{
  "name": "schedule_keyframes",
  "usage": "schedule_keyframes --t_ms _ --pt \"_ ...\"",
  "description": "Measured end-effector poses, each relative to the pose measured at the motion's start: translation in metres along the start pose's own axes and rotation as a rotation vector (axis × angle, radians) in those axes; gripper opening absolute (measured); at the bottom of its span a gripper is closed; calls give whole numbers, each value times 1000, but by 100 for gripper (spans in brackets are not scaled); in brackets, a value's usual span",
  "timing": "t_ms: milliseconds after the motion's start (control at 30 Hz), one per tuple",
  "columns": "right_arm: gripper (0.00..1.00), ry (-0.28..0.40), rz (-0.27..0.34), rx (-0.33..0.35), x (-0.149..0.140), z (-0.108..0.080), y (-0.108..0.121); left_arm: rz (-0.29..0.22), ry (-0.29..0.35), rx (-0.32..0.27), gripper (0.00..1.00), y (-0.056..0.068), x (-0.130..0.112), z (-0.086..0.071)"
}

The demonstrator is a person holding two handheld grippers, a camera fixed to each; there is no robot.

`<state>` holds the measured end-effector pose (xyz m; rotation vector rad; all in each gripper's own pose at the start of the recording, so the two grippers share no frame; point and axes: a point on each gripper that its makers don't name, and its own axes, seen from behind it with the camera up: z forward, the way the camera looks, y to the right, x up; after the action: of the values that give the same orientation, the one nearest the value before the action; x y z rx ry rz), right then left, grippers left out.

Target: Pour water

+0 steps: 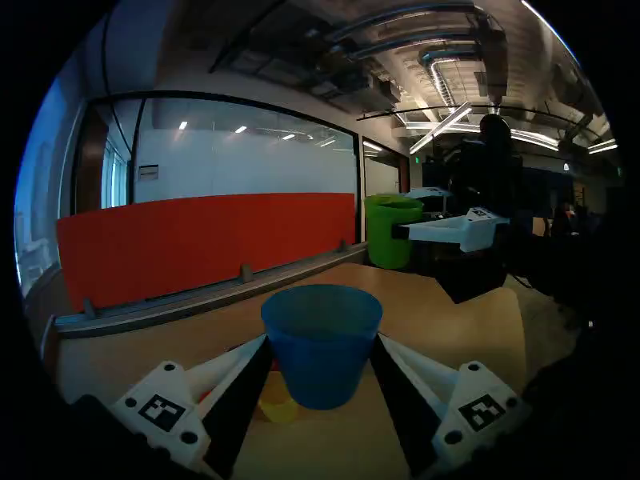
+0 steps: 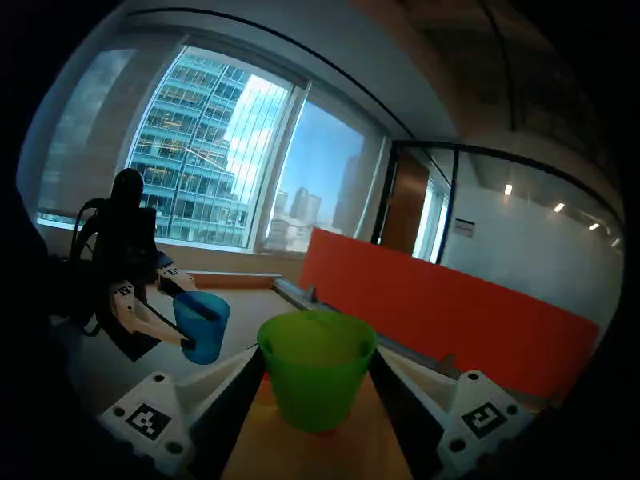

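The left tool (image 1: 322,346) is clamped on the upright blue cup (image 1: 322,356) over the wooden surface (image 1: 448,320), and the cup half hides a small yellow thing (image 1: 278,406) near it. The right tool (image 2: 318,364) grips the green cup (image 2: 318,376); neither cup's contents can be made out.

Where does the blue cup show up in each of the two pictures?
Left gripper view: blue cup low in the centre, close up.
Right gripper view: blue cup at lower left, farther off, left of the green cup.
Shared landmark: the red panel along the table's edge.
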<state>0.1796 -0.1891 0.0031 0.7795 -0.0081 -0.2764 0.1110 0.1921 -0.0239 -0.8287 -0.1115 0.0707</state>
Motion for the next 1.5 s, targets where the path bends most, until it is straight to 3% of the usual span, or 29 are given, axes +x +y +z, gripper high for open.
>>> schedule_keyframes --t_ms 167,800,1500 --pt "90 -1 7 0 -2 -1 -1 1 1 3 81 -1 2 0" --pt "90 9 121 37 -5 -7 -6 50 14 28 81 -13 28 -2" --pt "91 11 158 51 -11 -6 -11 99 29 48 81 -22 48 -3"
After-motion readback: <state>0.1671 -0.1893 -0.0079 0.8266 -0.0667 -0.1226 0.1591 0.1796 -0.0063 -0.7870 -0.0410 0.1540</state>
